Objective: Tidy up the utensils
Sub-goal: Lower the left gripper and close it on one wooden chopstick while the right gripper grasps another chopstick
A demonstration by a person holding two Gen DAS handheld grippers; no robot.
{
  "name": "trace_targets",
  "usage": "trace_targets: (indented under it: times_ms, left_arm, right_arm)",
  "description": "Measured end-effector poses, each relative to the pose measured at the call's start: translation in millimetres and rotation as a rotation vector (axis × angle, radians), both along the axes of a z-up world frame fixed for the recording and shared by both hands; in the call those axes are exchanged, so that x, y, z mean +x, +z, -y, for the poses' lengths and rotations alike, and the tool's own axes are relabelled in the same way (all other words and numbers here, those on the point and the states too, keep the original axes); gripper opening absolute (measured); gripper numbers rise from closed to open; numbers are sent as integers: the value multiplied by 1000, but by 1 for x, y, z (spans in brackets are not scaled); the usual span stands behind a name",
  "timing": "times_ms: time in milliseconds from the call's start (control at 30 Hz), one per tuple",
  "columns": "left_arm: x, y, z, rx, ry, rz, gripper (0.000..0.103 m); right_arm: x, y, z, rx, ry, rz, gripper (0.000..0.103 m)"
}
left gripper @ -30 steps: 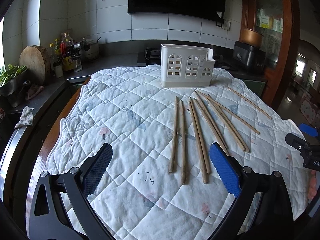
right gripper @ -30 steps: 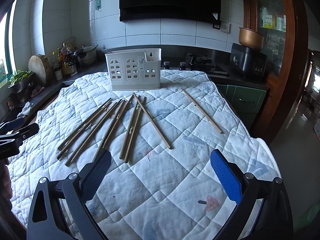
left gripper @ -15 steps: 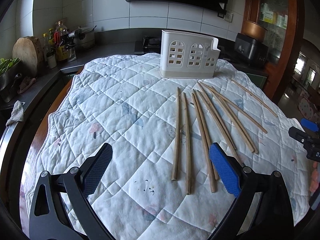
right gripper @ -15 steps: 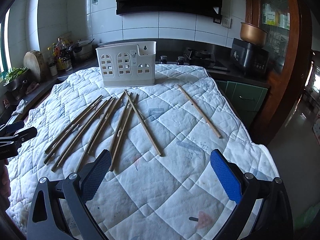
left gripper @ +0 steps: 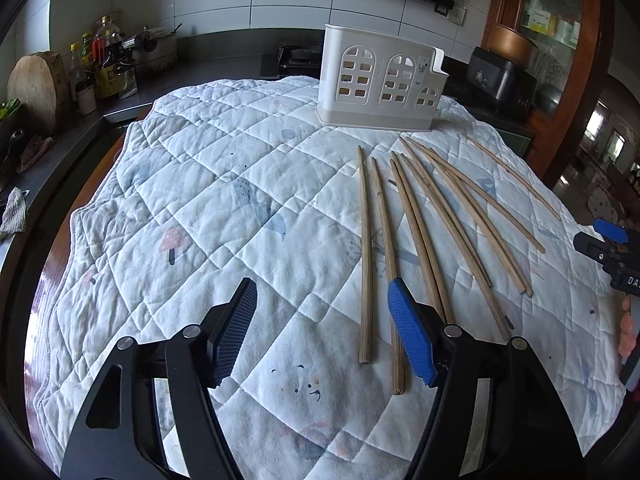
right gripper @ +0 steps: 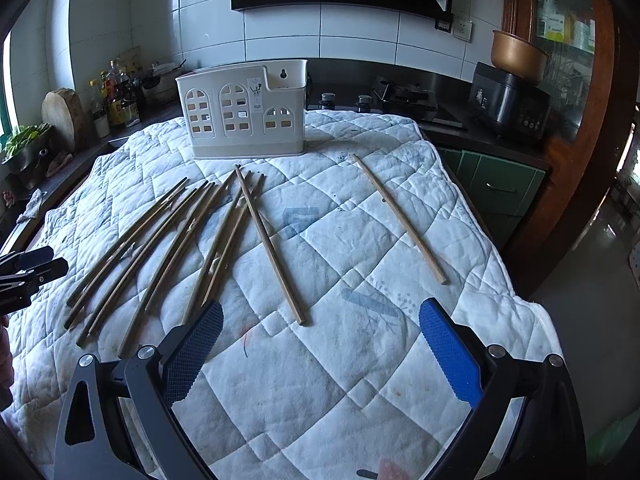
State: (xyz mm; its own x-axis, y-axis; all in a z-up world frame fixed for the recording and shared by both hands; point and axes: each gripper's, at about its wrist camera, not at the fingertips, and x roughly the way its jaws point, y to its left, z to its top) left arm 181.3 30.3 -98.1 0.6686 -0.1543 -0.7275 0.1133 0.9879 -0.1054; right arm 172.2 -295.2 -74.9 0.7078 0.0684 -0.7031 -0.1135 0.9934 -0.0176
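Observation:
Several wooden chopsticks (left gripper: 420,224) lie fanned out on a white quilted cloth (left gripper: 224,208), also in the right wrist view (right gripper: 176,236). One chopstick (right gripper: 398,218) lies apart to the right. A white utensil holder (left gripper: 380,80) with arched cut-outs stands upright at the far side, also in the right wrist view (right gripper: 244,110). My left gripper (left gripper: 324,332) is open and empty, low over the cloth, its right finger (left gripper: 412,336) over the near chopstick ends. My right gripper (right gripper: 320,360) is open and empty, near the front edge.
A dark counter runs behind and left with bottles (left gripper: 100,64), a wooden chopping block (left gripper: 34,88) and a stove (right gripper: 408,96). A black cooker (right gripper: 508,100) with a copper pot stands at the right. The table drops off past the cloth's right edge (right gripper: 472,216).
Both grippers have moved forward and lower towards the chopsticks. My left gripper's fingers have narrowed, and its right finger now sits over the near chopstick ends. Nothing has been picked up.

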Motion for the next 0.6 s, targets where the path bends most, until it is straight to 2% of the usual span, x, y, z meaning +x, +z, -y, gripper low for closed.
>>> trace_targets:
  times_ms: [100,233,267,367,500,600]
  left_arm:
    - [4,-5,1,-21,-22,-20,56]
    - [7,-10,11,-11,-55,-40,41]
    - [8,-12,12,-11,-60,-46,34]
    - [11,-18,15,-2,-60,-65,26]
    - [13,-19,20,-6,-78,-68,20]
    - [15,-23,24,-12,-90,-82,20]
  right_arm:
    - [6,-1,1,-3,4,-2,94]
    - [16,-3,5,7,9,-20,84]
    - [18,-3,6,10,8,-25,83]
    - [23,-4,12,4,0,-27,76]
    - [31,-5,26,23,-27,-30,71]
    - [40,-10,41,48,-47,-48,57]
